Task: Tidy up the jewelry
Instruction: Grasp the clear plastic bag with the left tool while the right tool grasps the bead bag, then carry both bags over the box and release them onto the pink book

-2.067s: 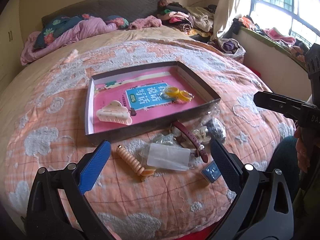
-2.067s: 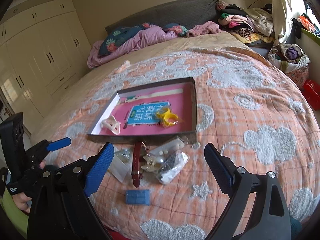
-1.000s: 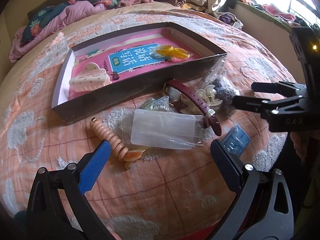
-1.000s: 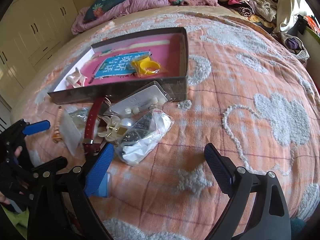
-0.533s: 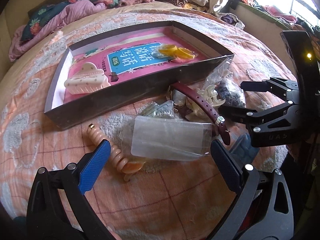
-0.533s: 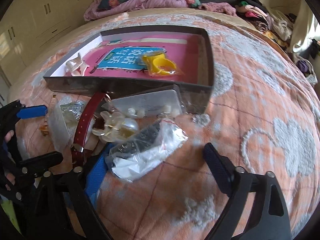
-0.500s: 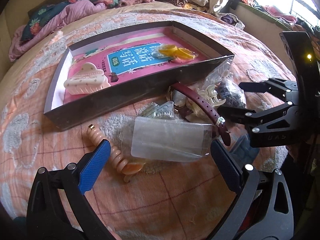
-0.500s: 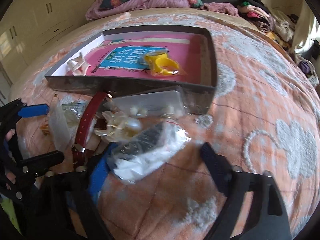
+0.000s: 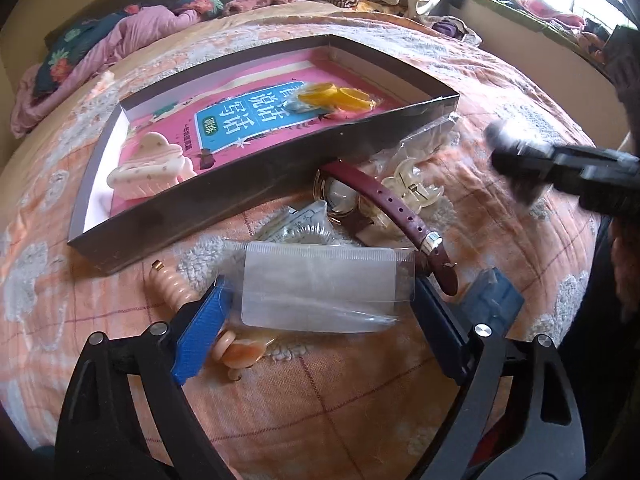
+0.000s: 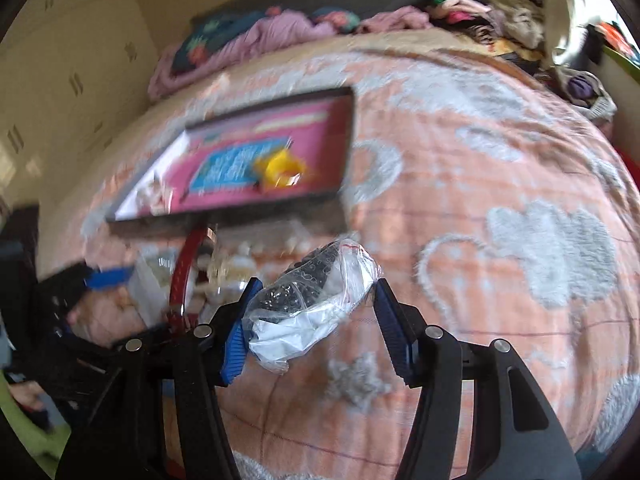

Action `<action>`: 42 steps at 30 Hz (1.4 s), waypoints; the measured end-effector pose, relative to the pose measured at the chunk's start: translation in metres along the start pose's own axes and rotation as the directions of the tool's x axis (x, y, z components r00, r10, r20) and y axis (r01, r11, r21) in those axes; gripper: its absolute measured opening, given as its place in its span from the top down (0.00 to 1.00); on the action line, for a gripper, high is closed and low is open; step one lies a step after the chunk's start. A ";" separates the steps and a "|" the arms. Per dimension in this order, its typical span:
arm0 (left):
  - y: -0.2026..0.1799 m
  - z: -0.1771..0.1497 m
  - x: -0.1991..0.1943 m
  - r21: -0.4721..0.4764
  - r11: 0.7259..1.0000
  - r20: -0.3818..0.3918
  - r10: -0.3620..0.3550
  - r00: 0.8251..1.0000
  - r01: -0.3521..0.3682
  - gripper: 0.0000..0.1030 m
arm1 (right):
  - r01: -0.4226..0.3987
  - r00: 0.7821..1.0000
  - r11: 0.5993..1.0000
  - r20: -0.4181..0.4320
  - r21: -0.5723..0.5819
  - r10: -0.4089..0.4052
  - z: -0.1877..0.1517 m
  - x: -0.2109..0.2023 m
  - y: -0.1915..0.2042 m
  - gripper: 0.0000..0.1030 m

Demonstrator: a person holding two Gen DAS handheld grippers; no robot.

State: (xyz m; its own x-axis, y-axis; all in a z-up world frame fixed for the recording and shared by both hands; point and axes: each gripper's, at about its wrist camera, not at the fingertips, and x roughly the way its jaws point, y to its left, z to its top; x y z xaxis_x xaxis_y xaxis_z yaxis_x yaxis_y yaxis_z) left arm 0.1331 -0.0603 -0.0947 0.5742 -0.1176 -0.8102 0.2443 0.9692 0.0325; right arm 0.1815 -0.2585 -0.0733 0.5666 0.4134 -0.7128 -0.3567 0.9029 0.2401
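Observation:
My left gripper (image 9: 320, 294) hangs low over the bed, jaws closing, with a flat clear plastic packet (image 9: 324, 284) lying between the blue pads (image 9: 200, 328); they stand at its short edges without squeezing it. My right gripper (image 10: 316, 320) is closing on a crumpled clear bag (image 10: 312, 304) of dark beads and white paper, held just above the bedspread. In the left wrist view the right gripper (image 9: 512, 156) is a blur at the right. Ahead lies a grey box (image 9: 256, 184) holding a pink book, a cream hair claw (image 9: 148, 170) and yellow rings (image 9: 332, 96).
Beside the box lie a maroon-strapped watch (image 9: 384, 200), a translucent hair claw (image 9: 412, 192), a peach spiral clip (image 9: 176, 292), a small blue case (image 9: 492, 304) and a second small packet (image 9: 304, 228). Bedding and clothes are heaped at the headboard.
The right gripper has shut on the bag of beads and raised it off the pile beside the watch. The left gripper's pads have drawn in towards the clear packet.

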 end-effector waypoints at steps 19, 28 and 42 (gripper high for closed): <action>0.046 0.023 -0.073 -0.137 0.990 0.166 0.007 0.986 0.016 0.27 | -0.053 0.990 0.998 0.135 0.026 0.049 0.012 -0.035 -0.001 0.47; 0.060 0.031 -0.090 -0.171 0.985 0.216 0.033 0.976 0.005 0.27 | -0.077 0.981 0.997 0.179 0.008 0.075 0.017 -0.051 0.010 0.47; 0.071 0.041 -0.103 -0.198 0.980 0.270 0.043 0.962 0.012 0.27 | -0.101 0.971 0.995 0.216 -0.020 0.103 0.036 -0.066 0.024 0.47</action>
State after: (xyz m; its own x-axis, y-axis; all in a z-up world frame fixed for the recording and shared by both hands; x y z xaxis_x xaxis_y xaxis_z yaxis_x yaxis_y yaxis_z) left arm 0.1227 0.0116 0.0152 0.7734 -0.1303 -0.6203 0.0917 0.9913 -0.0940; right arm 0.1618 -0.2598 0.0035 0.6739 0.5200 -0.5248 -0.4268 0.8538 0.2979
